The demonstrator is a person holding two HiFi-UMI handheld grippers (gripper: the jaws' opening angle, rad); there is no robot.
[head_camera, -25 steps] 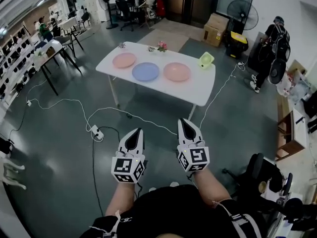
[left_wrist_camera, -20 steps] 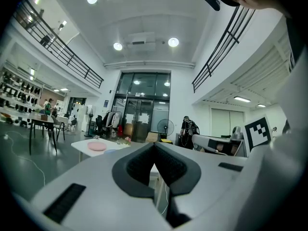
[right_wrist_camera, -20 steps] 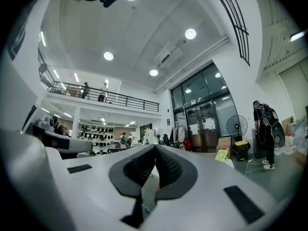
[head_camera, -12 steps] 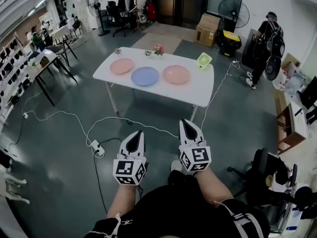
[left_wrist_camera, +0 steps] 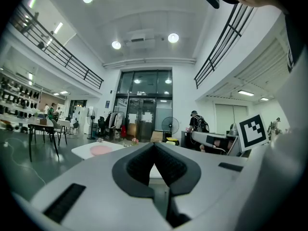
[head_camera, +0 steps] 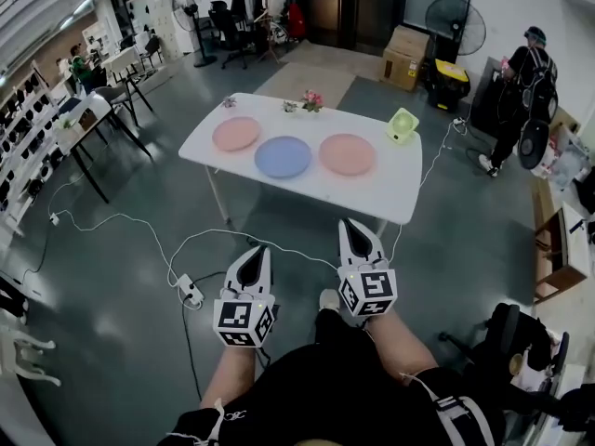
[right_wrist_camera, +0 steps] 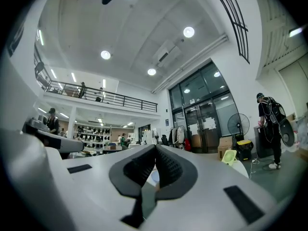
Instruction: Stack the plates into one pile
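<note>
Here the left gripper is pinched tight with nothing in it, and the right gripper is the same, jaws together and empty. Both hang over the floor, well short of the white surface. On it three plates lie in a row, none stacked: pink plate toward the left end, blue plate in the middle, peach plate to its right. A green fan is near the far right corner.

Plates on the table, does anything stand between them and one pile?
Nothing visible: the pink plate, blue plate and peach plate lie in a row with bare table between them; the green fan stands aside.
</note>
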